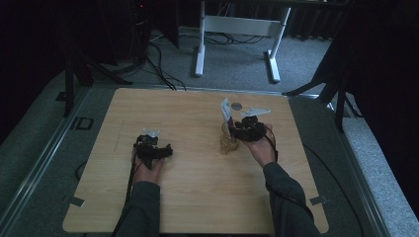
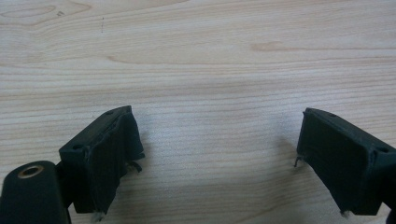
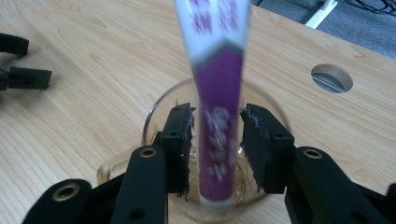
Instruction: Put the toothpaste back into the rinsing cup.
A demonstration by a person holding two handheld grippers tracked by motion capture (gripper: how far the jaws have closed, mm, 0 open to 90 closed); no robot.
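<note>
While the right gripper clamps a purple-and-white sachet upright over a glass at the table's right-centre, the left gripper rests spread wide and empty (near left); judging by this, emptying the sachet remains.

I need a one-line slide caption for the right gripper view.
Right gripper holds a purple-and-white sachet upright over a clear glass on the wooden table.

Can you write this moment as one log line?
left gripper: open, over bare table | right gripper: around purple-white sachet above glass cup
</note>
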